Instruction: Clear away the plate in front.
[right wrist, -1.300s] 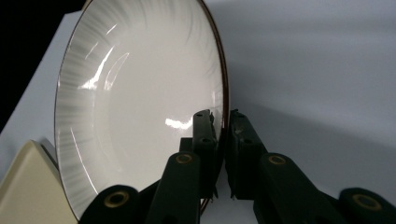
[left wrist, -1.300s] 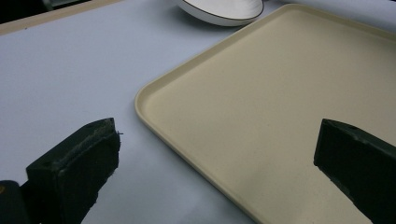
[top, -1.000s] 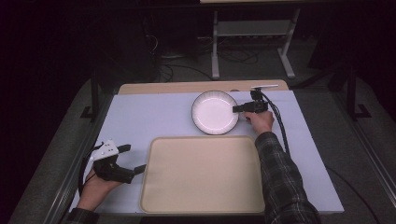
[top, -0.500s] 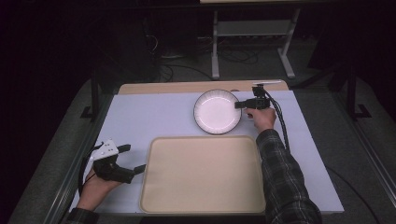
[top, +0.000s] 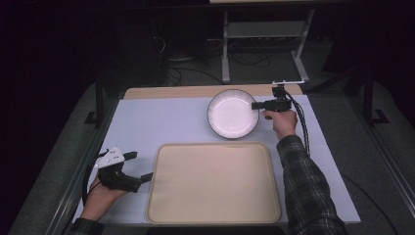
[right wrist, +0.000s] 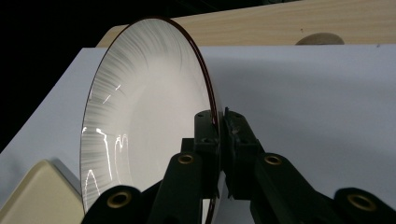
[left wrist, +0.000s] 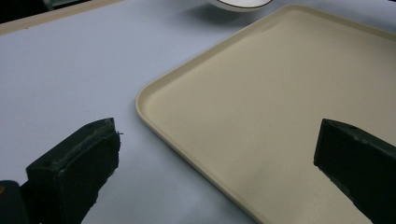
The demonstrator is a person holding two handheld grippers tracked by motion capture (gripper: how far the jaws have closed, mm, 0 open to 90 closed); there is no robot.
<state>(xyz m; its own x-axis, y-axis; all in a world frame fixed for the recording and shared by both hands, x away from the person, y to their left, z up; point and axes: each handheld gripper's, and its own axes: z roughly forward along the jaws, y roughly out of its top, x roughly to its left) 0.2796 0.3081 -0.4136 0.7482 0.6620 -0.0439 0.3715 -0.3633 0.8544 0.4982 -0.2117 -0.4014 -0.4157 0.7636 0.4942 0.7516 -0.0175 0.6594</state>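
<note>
a round, glossy white plate (top: pixel 233 113) with fine ribbing and a thin dark rim sat in the upper middle of the high view, above a smooth beige rounded-corner tray (top: pixel 214 182). the right gripper (top: pixel 256 105) pinched the plate's right edge, jaws clamped on the rim. at lower left, the left gripper (top: pixel 139 166) rested wide apart beside the tray on the pale matte table (top: pixel 156 122).

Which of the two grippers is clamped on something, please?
The right gripper, at the table's far side, pinches the white plate's rim; the left gripper rests open beside the tray.
</note>
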